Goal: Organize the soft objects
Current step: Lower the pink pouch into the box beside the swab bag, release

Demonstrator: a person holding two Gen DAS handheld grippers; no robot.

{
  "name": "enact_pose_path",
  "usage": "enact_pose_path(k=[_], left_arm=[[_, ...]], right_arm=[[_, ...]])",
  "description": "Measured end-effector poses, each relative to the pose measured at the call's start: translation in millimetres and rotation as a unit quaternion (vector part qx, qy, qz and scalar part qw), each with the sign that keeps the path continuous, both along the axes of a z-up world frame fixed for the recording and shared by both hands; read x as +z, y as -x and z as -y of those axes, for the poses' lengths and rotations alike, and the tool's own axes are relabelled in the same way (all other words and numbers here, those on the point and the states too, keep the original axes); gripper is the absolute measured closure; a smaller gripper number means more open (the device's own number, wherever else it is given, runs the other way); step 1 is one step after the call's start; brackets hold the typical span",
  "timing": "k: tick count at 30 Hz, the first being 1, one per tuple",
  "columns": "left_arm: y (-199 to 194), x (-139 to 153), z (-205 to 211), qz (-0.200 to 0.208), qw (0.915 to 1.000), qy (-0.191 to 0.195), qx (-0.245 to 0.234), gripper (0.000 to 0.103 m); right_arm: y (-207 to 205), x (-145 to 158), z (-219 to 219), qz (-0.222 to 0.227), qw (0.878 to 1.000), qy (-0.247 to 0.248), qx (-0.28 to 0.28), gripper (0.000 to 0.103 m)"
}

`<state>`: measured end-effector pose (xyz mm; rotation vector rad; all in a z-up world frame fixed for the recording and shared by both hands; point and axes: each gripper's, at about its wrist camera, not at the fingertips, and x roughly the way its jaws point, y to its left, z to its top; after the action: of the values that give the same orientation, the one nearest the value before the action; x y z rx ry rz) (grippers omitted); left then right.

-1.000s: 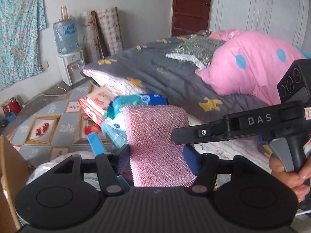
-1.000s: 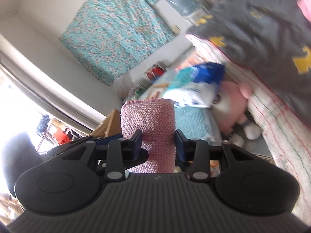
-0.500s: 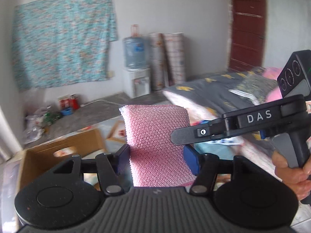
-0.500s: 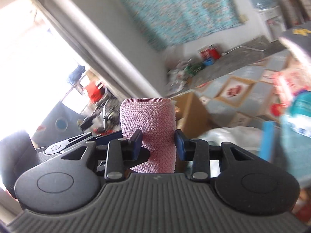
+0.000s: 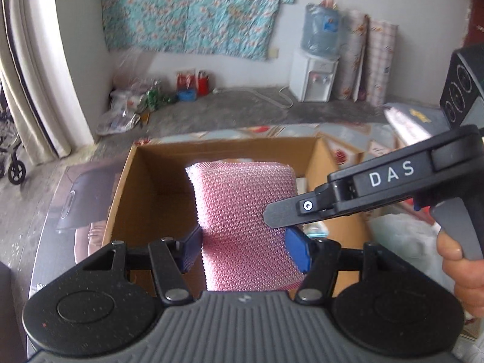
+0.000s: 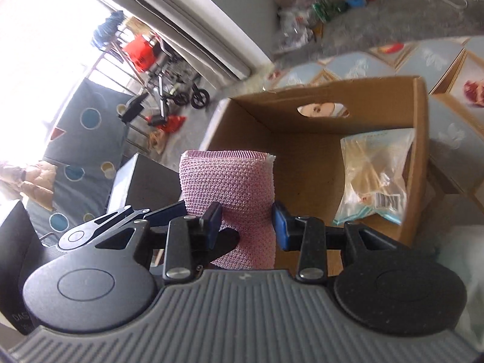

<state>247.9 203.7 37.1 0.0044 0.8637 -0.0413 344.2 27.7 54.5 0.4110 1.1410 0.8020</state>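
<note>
Both grippers are clamped on one pink mesh sponge (image 5: 242, 211): the left gripper (image 5: 243, 249) pinches it across its broad face with the blue pads about half apart, and the right gripper (image 6: 246, 222) squeezes its narrower edge with the pads closer together. The sponge is held in the air above the open cardboard box (image 5: 127, 187), its top edge level with the box's far wall in the left wrist view.

The room has a grey concrete floor (image 5: 230, 112) with a patterned mat (image 6: 363, 60) under the box. A teal floral cloth (image 5: 193, 9) hangs on the white wall, and a curtain (image 5: 33, 69) frames a bright opening on the left. A water dispenser (image 5: 314, 72) stands by the wall beside rolled mats (image 5: 369, 60). A wheeled frame (image 6: 178, 90) sits beyond the curtain. Inside the box lies a clear plastic packet (image 6: 375, 175). A hand (image 5: 462, 272) grips the right tool's handle.

A second ago the left view faced a bed with a grey quilt and pink pillow; half a second ago the box sat low at the left. It is now centred beneath the sponge, and the grip on the sponge has not changed.
</note>
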Motion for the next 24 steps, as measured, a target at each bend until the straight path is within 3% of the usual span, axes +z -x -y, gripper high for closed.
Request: enact_pose_path(k=[5,11,20,24], left_arm=[[-44.0,-37.4,-24.6,-0.043,0.999,0.0,0.009,0.043],[-75.8,-74.4,-27.6,-0.075,0.9971,-0.006,0.011,0.046],[-87.7,-93.5,-37.1,-0.107,0.9937,0.022,0.026,0.047],[-96.2,-96.6,-34.8,-0.108,0.9939,0.011,0.019,0.053]], right_arm=[[-48.0,-42.6,-28.4,-0.037,0.999,0.034,-0.007,0.067],[-70.8,-70.7,-46.4,-0.019,0.996,0.084,-0.021,0.066],[-64.3,-48.1,-31.2,0.026,0.997,0.065,-0.02,0.065],[-61.3,-33.4,-11.9,0.044,0.998,0.044,-0.033,0.065]])
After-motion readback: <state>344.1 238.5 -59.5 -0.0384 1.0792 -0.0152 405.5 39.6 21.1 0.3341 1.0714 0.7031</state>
